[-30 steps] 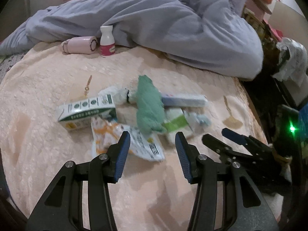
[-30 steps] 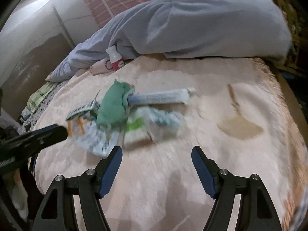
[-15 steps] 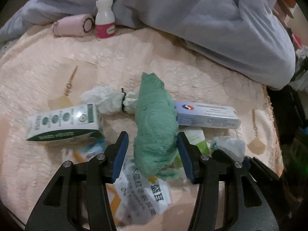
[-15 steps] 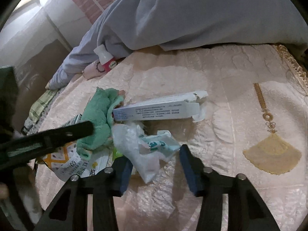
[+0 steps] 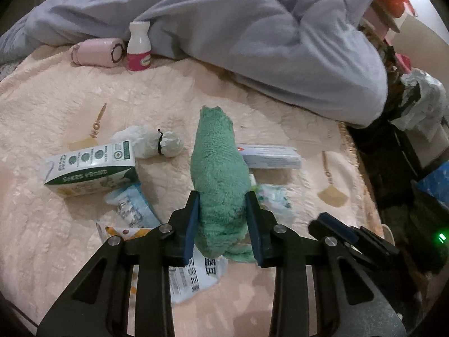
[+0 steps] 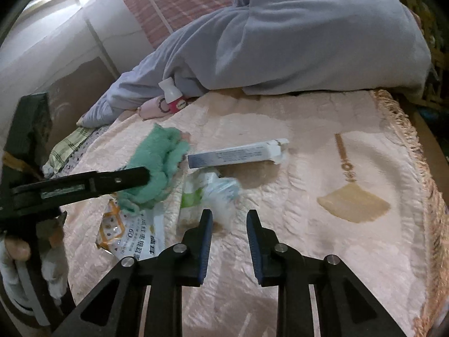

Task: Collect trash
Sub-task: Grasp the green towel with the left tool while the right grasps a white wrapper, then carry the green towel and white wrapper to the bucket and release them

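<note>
Left gripper (image 5: 223, 224): blue pads clamped on the near end of the green cloth (image 5: 219, 174), one on each side; cloth lifted and stretching away from the jaws. Seen from the right wrist view as a black finger laid across the same cloth (image 6: 157, 165).

Right gripper (image 6: 228, 236): jaws parted a little, nothing between the pads; tips just short of a crumpled clear wrapper (image 6: 221, 193), slightly blurred.

Trash, placed relative to the cloth:
- Beneath its near end: printed white-and-orange pouch (image 5: 193, 275), flat on the bedspread (image 5: 56, 106).
- To its left: green-and-white carton (image 5: 89, 168) on its side; behind the carton, a white wad (image 5: 151, 143) tied with a black band; in front of the carton, a pale blue packet (image 5: 134, 207).
- To its right: long white-and-blue box (image 5: 269, 157), one end hidden by the cloth; open flap at the far end in the right wrist view (image 6: 238, 154). Nearer, crumpled white-and-green wrappers (image 5: 272, 196).

Beyond the cloth, at the edge of the grey duvet (image 5: 252, 42): white bottle (image 5: 139, 47) with pink label, upright; pink roll (image 5: 98, 52) lying just beside it.
</note>
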The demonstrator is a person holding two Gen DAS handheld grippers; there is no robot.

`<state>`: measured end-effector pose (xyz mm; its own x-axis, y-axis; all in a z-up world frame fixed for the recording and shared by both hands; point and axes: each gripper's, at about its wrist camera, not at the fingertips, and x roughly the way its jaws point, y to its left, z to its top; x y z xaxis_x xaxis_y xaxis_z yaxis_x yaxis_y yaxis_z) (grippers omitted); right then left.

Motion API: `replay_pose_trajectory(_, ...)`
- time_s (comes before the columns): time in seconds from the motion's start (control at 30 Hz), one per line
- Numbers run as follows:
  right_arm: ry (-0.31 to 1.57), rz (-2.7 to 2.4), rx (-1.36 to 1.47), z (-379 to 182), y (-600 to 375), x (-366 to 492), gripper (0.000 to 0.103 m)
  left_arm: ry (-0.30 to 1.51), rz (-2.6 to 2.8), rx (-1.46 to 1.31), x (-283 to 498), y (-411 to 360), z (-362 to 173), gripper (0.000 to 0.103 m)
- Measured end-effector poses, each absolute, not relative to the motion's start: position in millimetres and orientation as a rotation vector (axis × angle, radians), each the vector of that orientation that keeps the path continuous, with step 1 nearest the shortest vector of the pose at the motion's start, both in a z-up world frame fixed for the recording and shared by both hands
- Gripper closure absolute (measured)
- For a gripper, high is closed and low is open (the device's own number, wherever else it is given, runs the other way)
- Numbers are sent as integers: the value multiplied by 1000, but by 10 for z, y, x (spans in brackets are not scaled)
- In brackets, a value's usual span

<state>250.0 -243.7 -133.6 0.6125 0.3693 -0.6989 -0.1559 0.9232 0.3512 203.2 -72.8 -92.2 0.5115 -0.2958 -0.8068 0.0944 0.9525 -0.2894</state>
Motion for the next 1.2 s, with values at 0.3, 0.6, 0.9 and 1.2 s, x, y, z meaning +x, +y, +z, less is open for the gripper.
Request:
replay_pose_trajectory(0.3, 914, 313, 290, -1430, -2281, 2669, 50, 940, -256, -223, 1826, -564, -570, 73)
replay_pose_trajectory(0.6, 916, 287, 347, -1618, -2273, 2882, 82, 920, -288, -232, 1749, -562, -484, 73)
replay_pose_trajectory(0.9, 842, 298, 334, -1304, -2573, 2285, 83, 938, -374, -203, 1501, -1029, -586, 73)
replay_pose_trajectory(1.2, 826, 236, 288, -1118, -2904, 1593, 83, 980, -482, -158, 1164, -1630, -701, 73)
